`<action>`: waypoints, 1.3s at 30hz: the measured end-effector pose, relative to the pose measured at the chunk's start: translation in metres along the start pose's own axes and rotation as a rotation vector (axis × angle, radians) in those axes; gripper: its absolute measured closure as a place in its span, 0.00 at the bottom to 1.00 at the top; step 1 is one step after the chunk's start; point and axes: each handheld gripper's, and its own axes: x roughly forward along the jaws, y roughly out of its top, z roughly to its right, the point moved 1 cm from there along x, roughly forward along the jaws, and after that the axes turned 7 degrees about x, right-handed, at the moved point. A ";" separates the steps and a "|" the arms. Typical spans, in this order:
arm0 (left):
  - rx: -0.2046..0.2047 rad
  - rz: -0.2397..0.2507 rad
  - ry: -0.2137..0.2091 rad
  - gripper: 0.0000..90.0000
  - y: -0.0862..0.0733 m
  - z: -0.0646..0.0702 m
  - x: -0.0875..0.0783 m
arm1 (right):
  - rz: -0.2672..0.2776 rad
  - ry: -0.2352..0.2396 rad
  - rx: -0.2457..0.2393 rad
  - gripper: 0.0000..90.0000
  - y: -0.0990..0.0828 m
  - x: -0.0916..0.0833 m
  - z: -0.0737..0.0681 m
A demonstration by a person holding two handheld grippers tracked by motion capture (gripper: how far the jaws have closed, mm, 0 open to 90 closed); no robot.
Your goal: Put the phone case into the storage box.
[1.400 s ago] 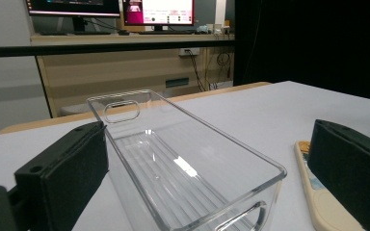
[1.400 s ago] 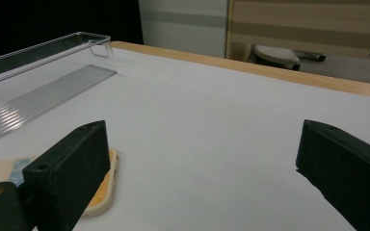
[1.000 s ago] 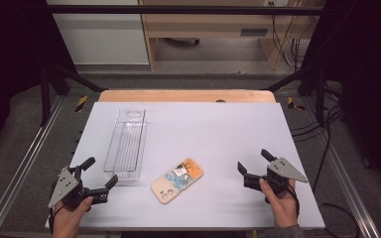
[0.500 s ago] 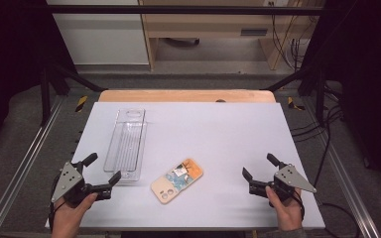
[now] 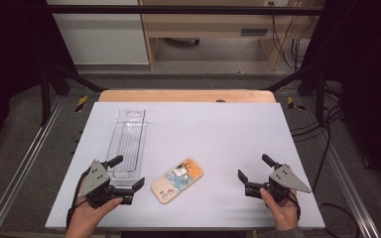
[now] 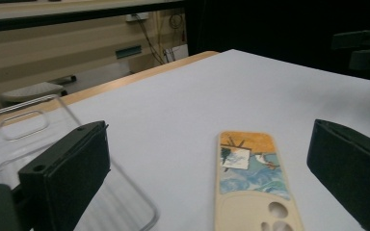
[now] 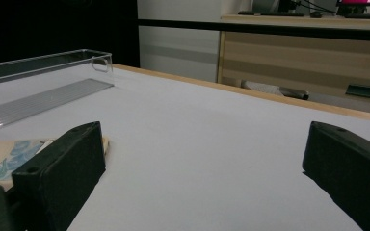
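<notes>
From above, my left gripper (image 5: 128,173) and right gripper (image 5: 253,172) both sit spread wide, holding nothing, with the phone case (image 5: 176,181) flat on the table (image 5: 218,129) between them, just beside the clear tray (image 5: 128,141). In the left gripper view the case (image 6: 253,185) lies between my jaws, so I'd come in low and square. The right gripper view catches its edge (image 7: 9,156) at far left.

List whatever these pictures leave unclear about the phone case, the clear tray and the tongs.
- Phone case: its camera-hole end is cut off by the bottom edge of the left gripper view; in the right gripper view the near jaw covers most of it.
- Clear tray: its near end sits behind the left tongs in the high view.
- Case picture: too small to read from above.
</notes>
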 end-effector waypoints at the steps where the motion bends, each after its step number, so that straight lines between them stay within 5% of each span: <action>1: 0.010 -0.001 -0.009 0.01 0.001 0.002 0.002 | -0.003 0.002 -0.005 0.02 0.000 0.000 -0.001; 17: 0.017 -0.047 -0.066 0.01 0.001 0.023 0.042 | 0.026 0.021 -0.016 0.02 -0.003 -0.010 0.001; 29: 0.032 -0.203 -0.125 0.02 -0.010 0.044 0.065 | 0.021 0.035 -0.014 0.03 -0.005 -0.010 0.001; 39: 0.021 -0.280 -0.115 0.02 -0.033 0.050 0.079 | 0.011 0.052 -0.024 0.03 -0.006 -0.009 -0.001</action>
